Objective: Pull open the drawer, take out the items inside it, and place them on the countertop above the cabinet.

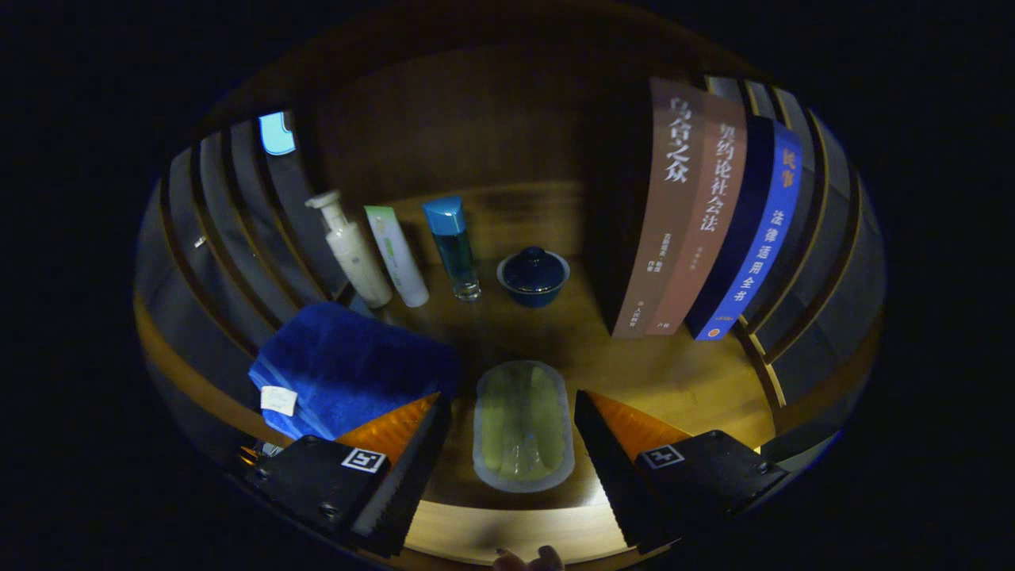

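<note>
The gripper (513, 444) stands open, its two fingers spread wide with neither finger touching anything. Between the fingers lies a clear packet of pale green pieces (523, 427), an oblong sealed pouch resting flat on the wooden countertop (674, 381); it sits in the middle of the gap, clear of both fingers, with its long axis running forward along the line of the fingers. Beside the left finger, and partly hidden behind it, lies a folded blue towel (349, 369) with a small white tag on its near edge. Beyond the fingers, well apart from the packet, four items stand in a row on the countertop: a white pump bottle (353, 254) farthest left, a white tube with green print (396, 258) just beside it, a blue clear bottle with a blue cap (456, 250) next, and a dark blue lidded bowl (533, 276) roughly straight ahead of the packet. Ahead and to the right of the right finger, a group of upright books (706, 222) stands on the countertop, their spines facing the gripper. A dark wooden back panel (476, 119) rises behind the row of items. Fingertips of a person's hand (530, 560) show at the near edge below the fingers.
</note>
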